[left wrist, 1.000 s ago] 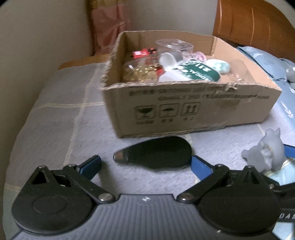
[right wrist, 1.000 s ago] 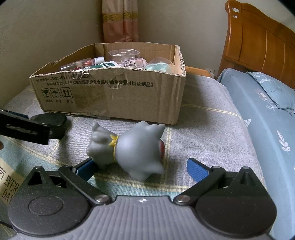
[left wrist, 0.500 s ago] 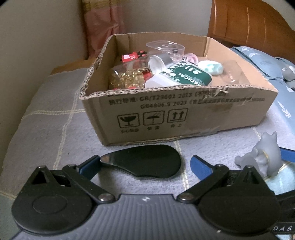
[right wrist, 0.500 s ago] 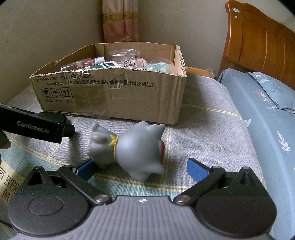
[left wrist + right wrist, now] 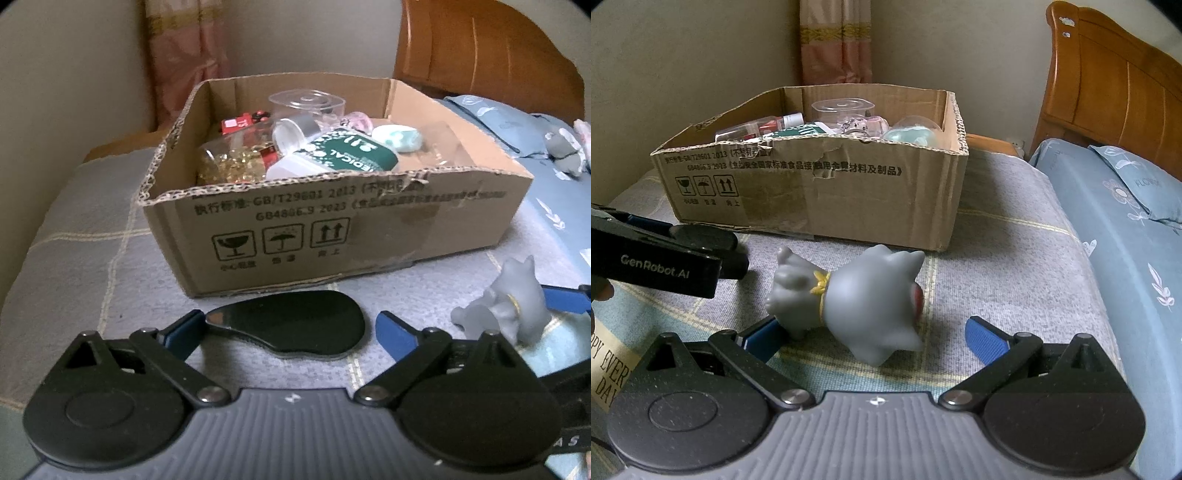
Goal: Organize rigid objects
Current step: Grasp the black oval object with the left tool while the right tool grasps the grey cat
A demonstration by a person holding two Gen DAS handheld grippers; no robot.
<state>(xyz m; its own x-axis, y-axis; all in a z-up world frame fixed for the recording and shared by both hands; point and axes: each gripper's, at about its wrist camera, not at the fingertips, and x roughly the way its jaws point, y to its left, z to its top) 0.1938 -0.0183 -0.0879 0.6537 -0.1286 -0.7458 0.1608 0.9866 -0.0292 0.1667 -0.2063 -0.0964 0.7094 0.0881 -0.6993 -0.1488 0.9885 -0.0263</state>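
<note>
- Two items lie loose on the grey checked bed cover just in front of the cardboard box (image 5: 332, 229); judged step: both pickups are pending, nothing gripped.
- Left of the box front: left tongs (image 5: 290, 326) spread open around the black paddle-shaped object (image 5: 295, 328). The left blue finger sits at its narrow metallic tip; the right finger stands clear of its wide end. The object lies flat, close to the box's front wall.
- Next move, by my judgement: close across the flat body, lift above the torn rim, carry over the box. The low profile may call for fingers pressed down to the cover.
- Box contents, left to right: clear bottle of amber beads (image 5: 232, 166), small red pieces, green-labelled white bottle (image 5: 340, 157), clear plastic tub (image 5: 306, 103) behind, pale mint object (image 5: 397, 136). The rest is too cluttered to identify.
- Right of the paddle, before the box's right corner: grey horned toy figure (image 5: 849, 299) on its side, yellow collar visible.
- Right tongs (image 5: 875, 334) open wide, straddling the toy; left finger appears to touch its rear end, right finger apart. Rounded body: a grip across the middle seems safest.
</note>
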